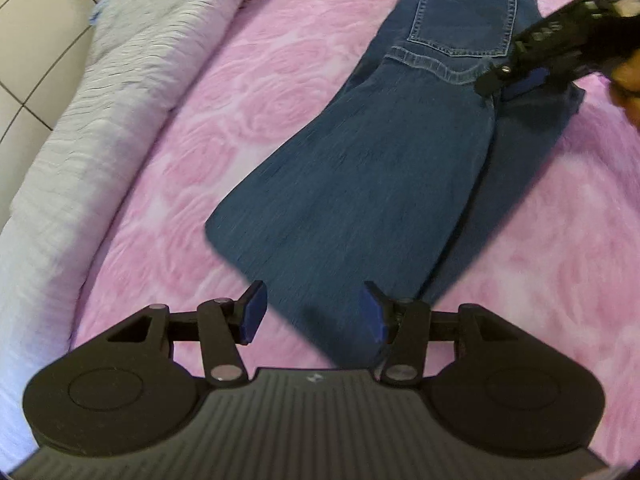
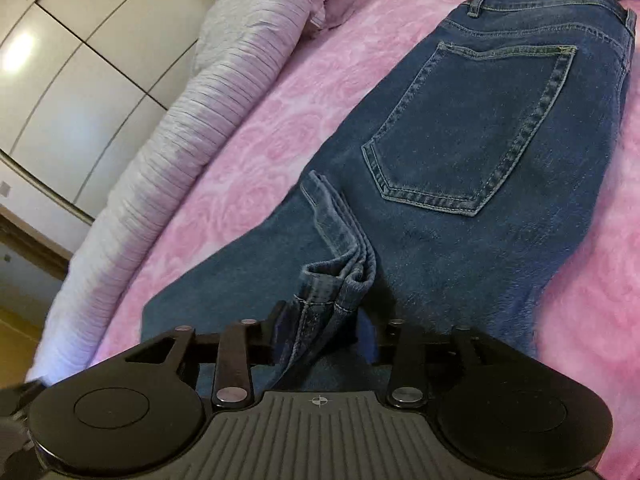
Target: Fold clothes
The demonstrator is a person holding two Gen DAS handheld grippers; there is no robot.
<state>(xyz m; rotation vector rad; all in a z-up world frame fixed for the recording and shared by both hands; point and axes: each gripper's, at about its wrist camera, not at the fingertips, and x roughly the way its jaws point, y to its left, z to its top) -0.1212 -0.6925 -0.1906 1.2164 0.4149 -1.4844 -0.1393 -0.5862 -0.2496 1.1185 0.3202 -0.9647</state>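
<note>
left gripper (image 1: 313,312) hung with jaws apart and empty, blue pads on either side of the near folded edge of the jeans (image 1: 380,168), just above the cloth without pressing it. right gripper (image 2: 320,332) stood at the leg hems (image 2: 340,264), jaws parted with the bunched hems between them; could not tell whether the pads pressed on the denim. seen from the left wrist, hovered over the far part of the jeans near the back pocket (image 1: 460,24). jeans lay folded over, hems brought up toward the seat, flat on the pink rose-patterned blanket (image 1: 240,120). beyond that, a pale ribbed cover (image 1: 120,80) rolled along the bed's edge, with white cabinet doors (image 2: 80,60) behind.
</note>
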